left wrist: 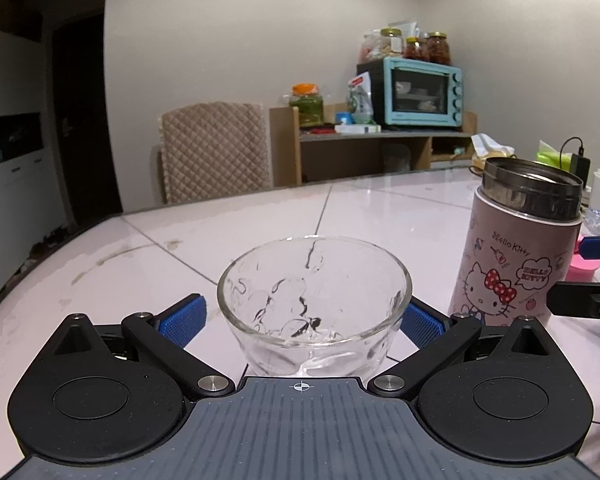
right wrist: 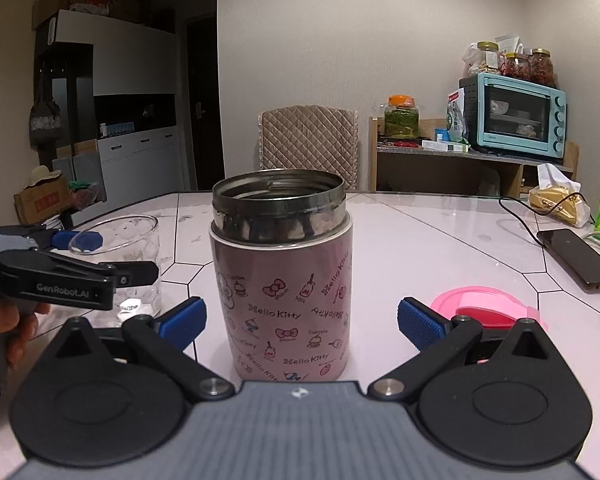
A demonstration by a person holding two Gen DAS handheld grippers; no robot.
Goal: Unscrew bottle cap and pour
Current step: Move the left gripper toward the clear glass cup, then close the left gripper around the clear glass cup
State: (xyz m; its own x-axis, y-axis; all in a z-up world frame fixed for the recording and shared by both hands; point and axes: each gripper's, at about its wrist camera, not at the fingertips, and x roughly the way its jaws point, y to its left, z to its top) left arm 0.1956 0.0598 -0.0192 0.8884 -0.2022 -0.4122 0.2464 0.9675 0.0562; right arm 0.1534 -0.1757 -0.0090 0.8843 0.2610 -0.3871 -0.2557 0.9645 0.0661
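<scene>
Right wrist view: the counter [right wrist: 440, 232] spreads out ahead of the jaws, and on it, upright between the two blue pads but touching neither, stands the pink bottle [right wrist: 286, 304], its steel mouth uncovered. The right gripper [right wrist: 300, 320] is spread wide, grasping nothing. Just beyond its right-hand pad the pink cap [right wrist: 486, 304] lies flat on the counter, so the unscrewing looks done and pouring is what remains. Out past the left-hand pad stands the glass bowl [right wrist: 132, 248]; in the left wrist view that bowl [left wrist: 314, 300] sits between the pads of the left gripper [left wrist: 302, 320], whose jaws are likewise open around it; whether a pad brushes the glass I cannot tell. The risk, as I judge it, lies in the bottle's smooth wall: a grip taken low or off-centre could let it twist or slip once tilted, spilling short of the bowl. An unsteadied bowl could also skid on the glossy counter.
</scene>
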